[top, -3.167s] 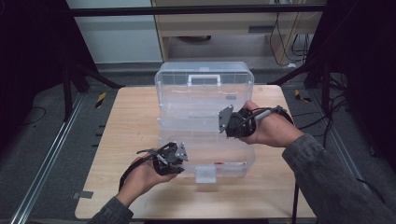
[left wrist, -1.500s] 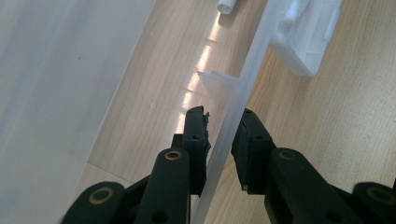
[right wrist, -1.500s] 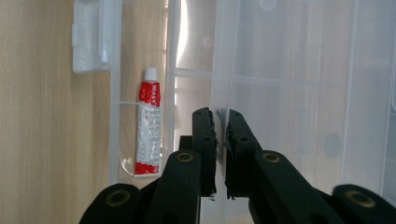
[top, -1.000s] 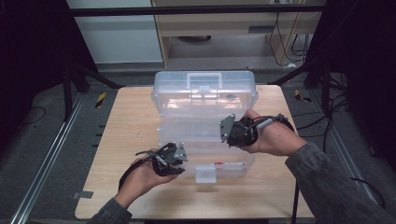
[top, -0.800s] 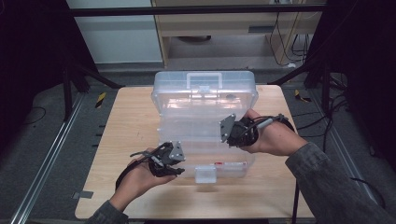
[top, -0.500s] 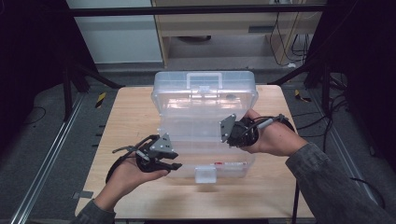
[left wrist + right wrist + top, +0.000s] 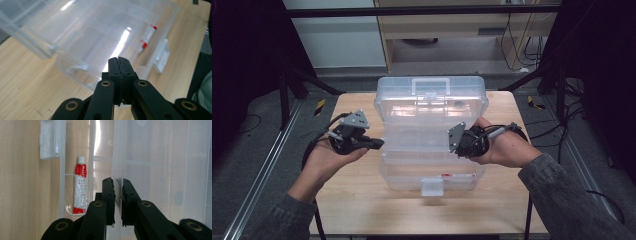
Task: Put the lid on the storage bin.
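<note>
Wooden table (image 7: 362, 200): clear tiered box (image 7: 432, 145) open, red tube (image 7: 80, 188) inside.

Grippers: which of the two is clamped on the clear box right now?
The right gripper: its jaws pinch a thin wall of the clear box. The left gripper is shut on nothing, clear of the box.

No legible text, brand or number anywhere. Red-and-white tube (image 7: 80, 189) in near compartment of clear box (image 7: 432, 107) carries fine print on its white label, too small and blurred to read. White latch (image 7: 50, 140) near it: no readable marking.
</note>
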